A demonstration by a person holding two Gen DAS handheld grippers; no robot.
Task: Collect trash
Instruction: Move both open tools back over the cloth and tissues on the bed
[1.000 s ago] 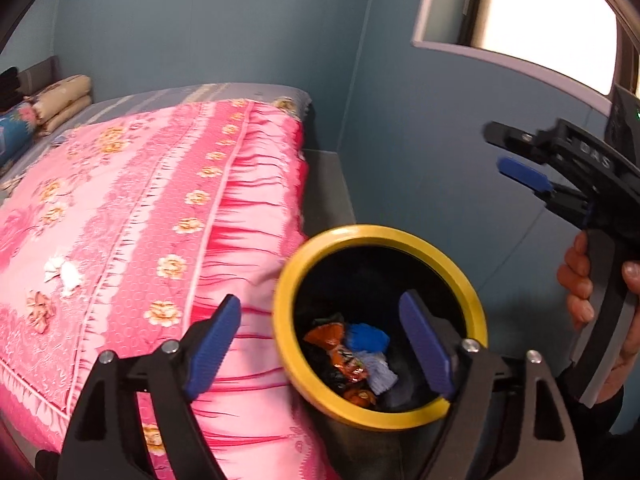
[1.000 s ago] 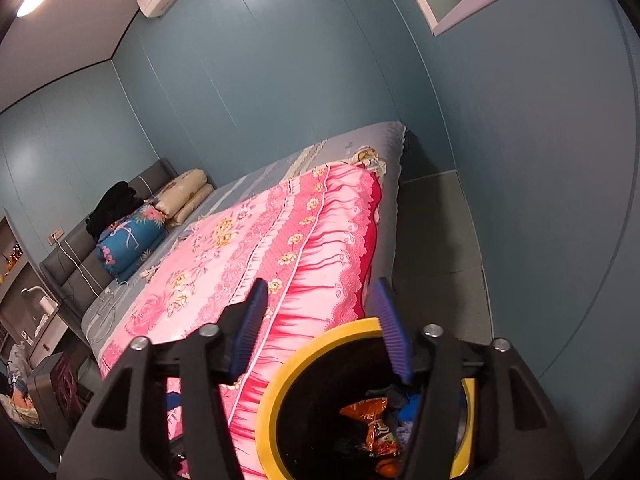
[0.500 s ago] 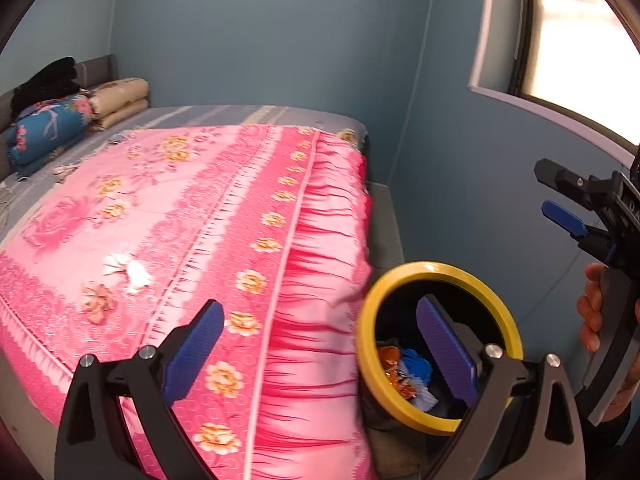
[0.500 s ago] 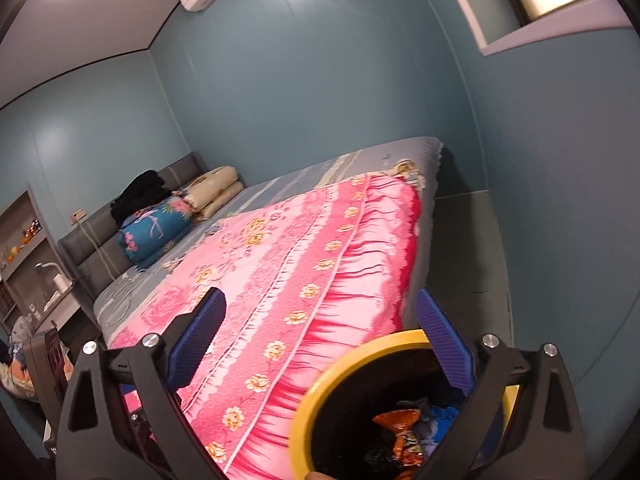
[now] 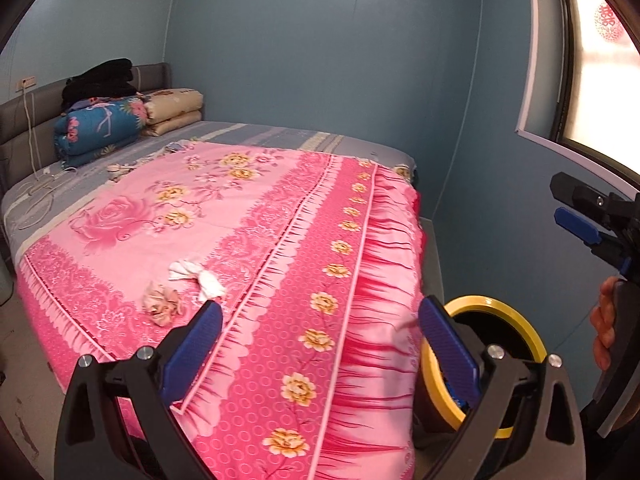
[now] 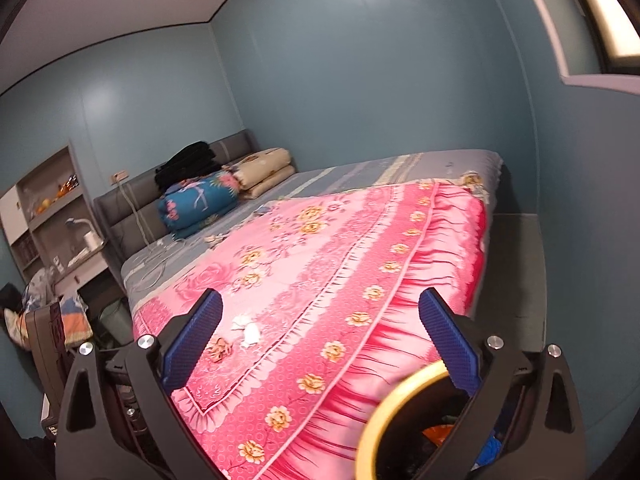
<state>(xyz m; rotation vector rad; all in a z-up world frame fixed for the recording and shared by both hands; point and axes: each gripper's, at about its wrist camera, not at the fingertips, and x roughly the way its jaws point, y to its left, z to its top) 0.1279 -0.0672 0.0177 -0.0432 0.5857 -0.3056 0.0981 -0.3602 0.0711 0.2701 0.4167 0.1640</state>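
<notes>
A crumpled white tissue lies on the pink flowered bedspread; it also shows in the right wrist view. A black bin with a yellow rim stands on the floor at the bed's near right corner, with wrappers inside; its rim shows in the right wrist view. My left gripper is open and empty above the bed's near edge. My right gripper is open and empty above the bin and bed corner; it also shows at the right edge of the left wrist view.
Folded blankets and a black garment are piled by the grey headboard. A white cable lies on the grey sheet. A narrow strip of floor runs between bed and blue wall. Shelves and a desk stand on the far side.
Both grippers have lifted and pulled back from the bin toward the bed. The bin has slid from centre view to the lower right. The right gripper's jaws have opened wider.
</notes>
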